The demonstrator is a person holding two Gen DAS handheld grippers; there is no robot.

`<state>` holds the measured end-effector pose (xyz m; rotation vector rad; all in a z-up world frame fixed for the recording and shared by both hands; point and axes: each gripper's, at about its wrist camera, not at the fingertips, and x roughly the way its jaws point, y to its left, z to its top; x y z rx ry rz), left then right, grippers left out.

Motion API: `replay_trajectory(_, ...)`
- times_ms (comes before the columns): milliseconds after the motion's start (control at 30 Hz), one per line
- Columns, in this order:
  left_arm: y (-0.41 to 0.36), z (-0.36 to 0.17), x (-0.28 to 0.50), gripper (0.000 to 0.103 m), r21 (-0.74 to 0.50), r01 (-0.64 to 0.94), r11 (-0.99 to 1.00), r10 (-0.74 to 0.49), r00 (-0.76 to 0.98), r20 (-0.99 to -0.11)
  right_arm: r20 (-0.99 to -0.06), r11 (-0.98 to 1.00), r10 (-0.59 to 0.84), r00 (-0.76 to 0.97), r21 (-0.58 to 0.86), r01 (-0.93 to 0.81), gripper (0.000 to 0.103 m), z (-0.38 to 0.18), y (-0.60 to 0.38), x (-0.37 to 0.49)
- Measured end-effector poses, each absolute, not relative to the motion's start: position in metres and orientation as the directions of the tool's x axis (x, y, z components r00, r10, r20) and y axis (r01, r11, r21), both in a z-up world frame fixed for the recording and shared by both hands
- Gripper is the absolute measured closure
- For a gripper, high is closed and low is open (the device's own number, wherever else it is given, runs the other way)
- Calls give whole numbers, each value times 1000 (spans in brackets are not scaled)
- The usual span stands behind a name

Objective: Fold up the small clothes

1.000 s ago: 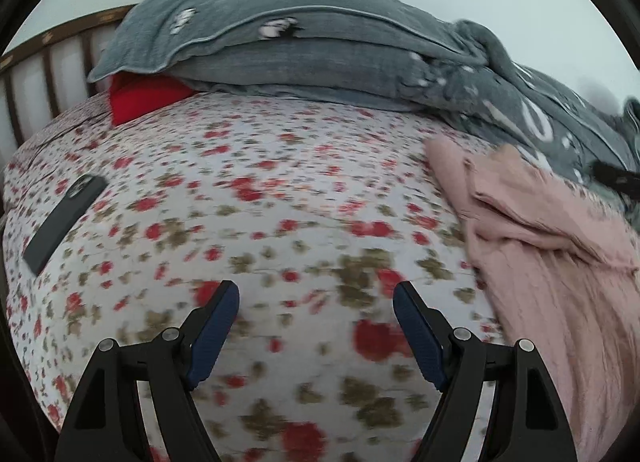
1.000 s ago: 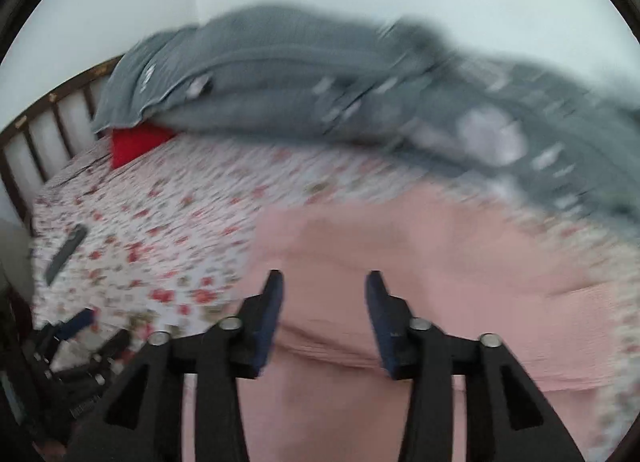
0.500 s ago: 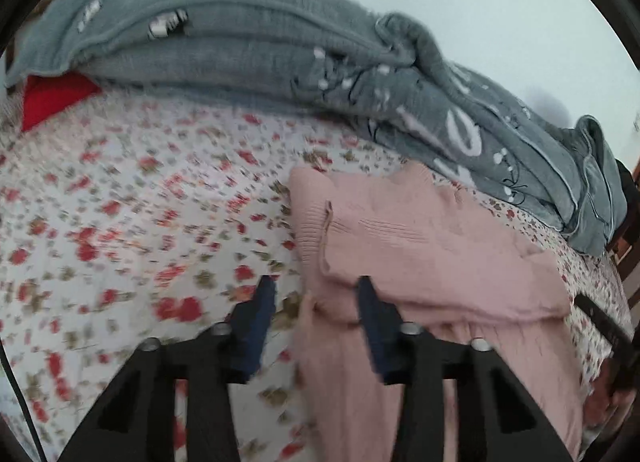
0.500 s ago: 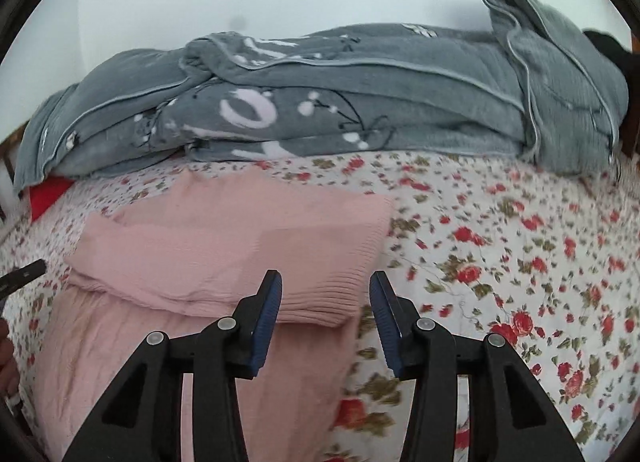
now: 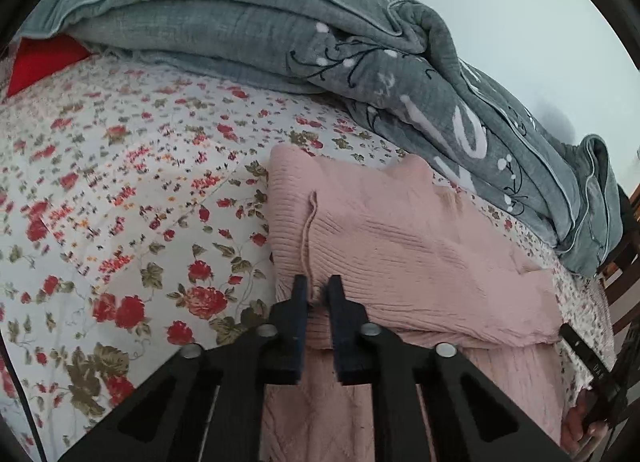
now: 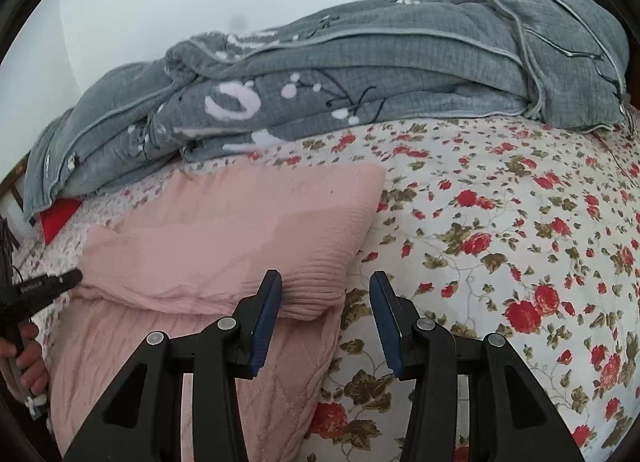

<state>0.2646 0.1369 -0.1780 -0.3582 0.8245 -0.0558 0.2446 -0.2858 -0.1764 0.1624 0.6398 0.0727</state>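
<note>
A bed with a floral sheet fills both views, under a pale wall. At lower centre of the left view, the left gripper is pinched onto the near-left edge of the one pink sweater, while at the bottom of the right view the right gripper is spread apart over the sweater's right corner. Beyond lie one grey blanket across the top and one red cushion at upper left.

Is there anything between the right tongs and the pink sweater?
Nothing visible. The right tongs stand open at the pink sweater, over its folded corner on the floral bedsheet. The grey blanket lies farther back.
</note>
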Motion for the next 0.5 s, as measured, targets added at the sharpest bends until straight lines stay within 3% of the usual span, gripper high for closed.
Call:
replay_trajectory(200,151,-175,246,97,-414,-69,908,-260,683,-683,-586,983,113,803,184,-4,57,-177,-289,245)
replay_trajectory(400,140,-181,254,95,-331,-85,940,-181,696,-694,-585,983,114,803,181,-8,57,-178,-287,244)
replay_trajectory(467,139,-180,257,91,-299,-101,949,-146,699,-700,-589,985,111,801,172,-10,57,-178,-286,244)
replay_trajectory(500,139,-178,257,80,-276,-122,953,-113,705,-700,-596,986,110,795,168,-11,57,-179,-285,246)
